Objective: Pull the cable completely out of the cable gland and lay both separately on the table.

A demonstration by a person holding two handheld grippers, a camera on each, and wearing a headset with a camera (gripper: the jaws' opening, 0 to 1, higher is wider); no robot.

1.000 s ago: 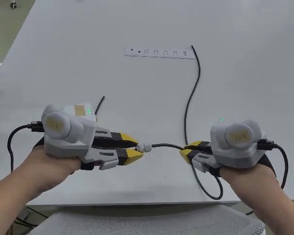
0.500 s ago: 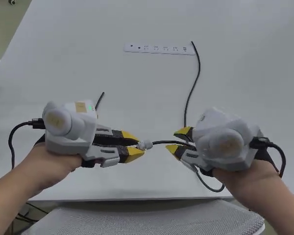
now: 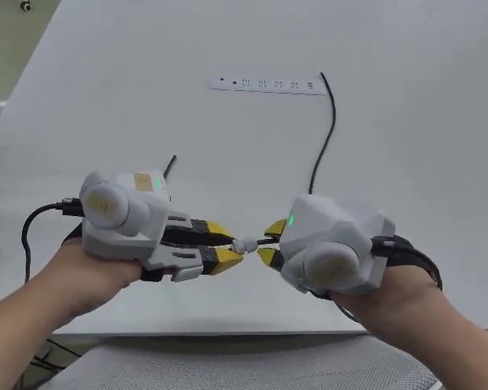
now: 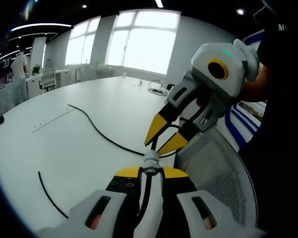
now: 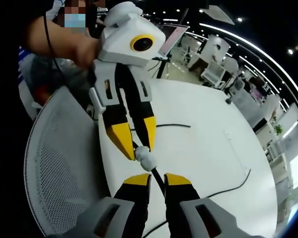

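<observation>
The hands bring both grippers tip to tip, forearms reaching in from either side. The left gripper point(image 3: 236, 246) has its fingers clamped on the cable gland point(image 3: 246, 244) — the right gripper point(image 3: 264, 243) has its fingers parted.

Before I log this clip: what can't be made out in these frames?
- Right gripper view: how much cable sits inside the cable gland; its body hides it.
- Head view: the cable's run behind the right tongs, hidden by housing and hand.
- Head view: power strip markings, too small.
- Left gripper view: the gland's rear, covered by the left tongs.
</observation>
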